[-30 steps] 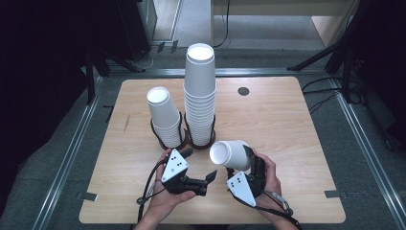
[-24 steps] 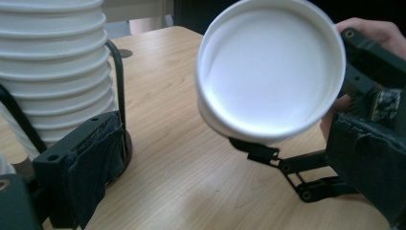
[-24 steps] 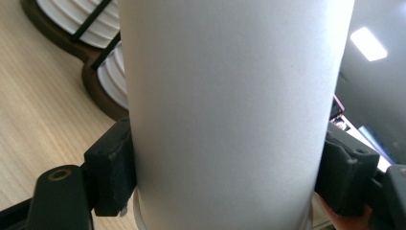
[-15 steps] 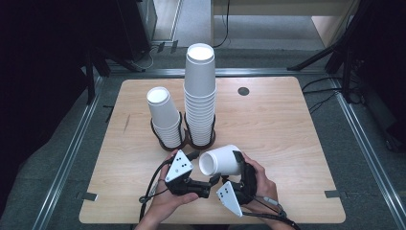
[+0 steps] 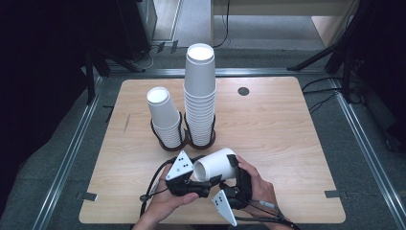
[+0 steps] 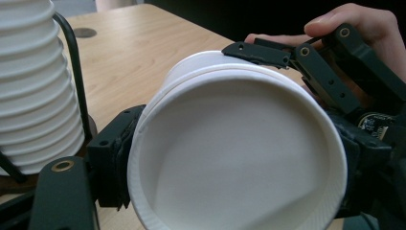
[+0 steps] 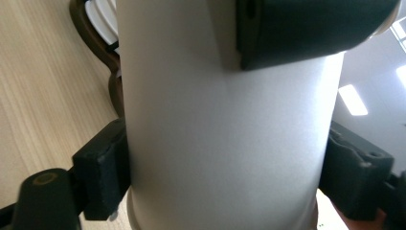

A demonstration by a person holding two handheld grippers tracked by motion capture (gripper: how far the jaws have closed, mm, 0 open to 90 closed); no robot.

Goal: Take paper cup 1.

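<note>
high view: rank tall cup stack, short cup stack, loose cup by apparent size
1. Tall cup stack, clearly largest.
2. Short cup stack.
3. Loose cup, lying sideways between the claws; it sits nearer the camera, so its gap to the short stack is unsure.

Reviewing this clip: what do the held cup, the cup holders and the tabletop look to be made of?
Held cup: likely paper, matte white; a rolled rim shows in the left gripper view.
Cup holders: probably thin dark metal wire on a dark round base; material of the base unclear.
Tabletop: light wood or wood-look laminate, judging by the straight grain and low sheen.
</note>
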